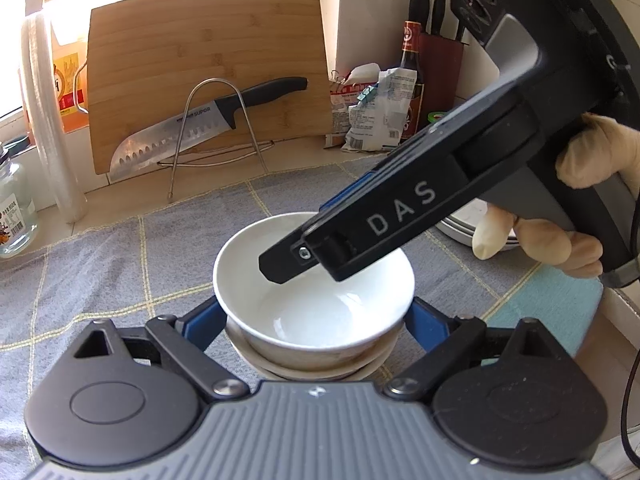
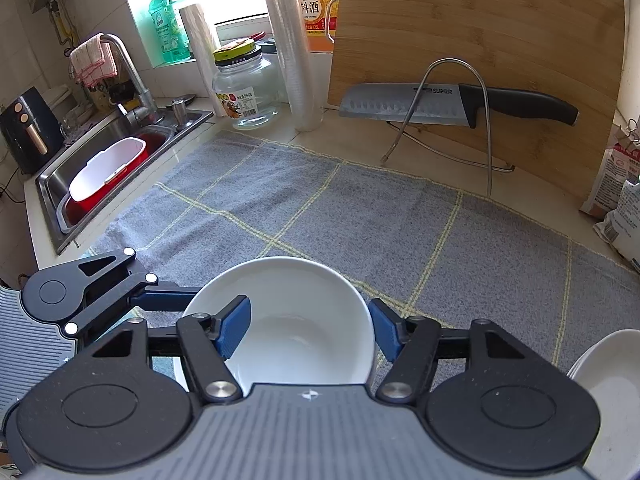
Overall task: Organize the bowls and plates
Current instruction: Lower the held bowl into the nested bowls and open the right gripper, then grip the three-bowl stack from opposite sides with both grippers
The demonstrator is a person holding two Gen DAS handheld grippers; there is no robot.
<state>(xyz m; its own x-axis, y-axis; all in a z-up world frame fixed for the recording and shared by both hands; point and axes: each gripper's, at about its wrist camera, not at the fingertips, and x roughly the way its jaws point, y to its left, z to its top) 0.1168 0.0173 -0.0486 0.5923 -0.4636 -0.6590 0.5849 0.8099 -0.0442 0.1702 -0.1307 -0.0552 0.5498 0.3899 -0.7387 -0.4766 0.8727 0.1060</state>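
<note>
Two white bowls are stacked on the grey checked cloth, the top bowl sitting inside a lower bowl of which only the rim is seen. The left gripper is placed low around the stack, its blue fingers spread wide on both sides. It is hard to tell if they touch the bowls, since the bowl hides the tips. The right gripper is held over the top bowl with its fingers apart: one blue pad is inside the bowl, the other is outside the rim, and nothing is squeezed. From the left wrist view, the right gripper's black body is seen across the bowl and part of the bowl is blocked by it. A gloved hand is wrapped around its handle.

More white plates are stacked on the right side of the cloth. Behind the cloth, a wooden cutting board is leaned on the wall. A big knife is laid on a wire rack in front of the board. A glass jar is stood near the sink, where a red and white tub is kept.
</note>
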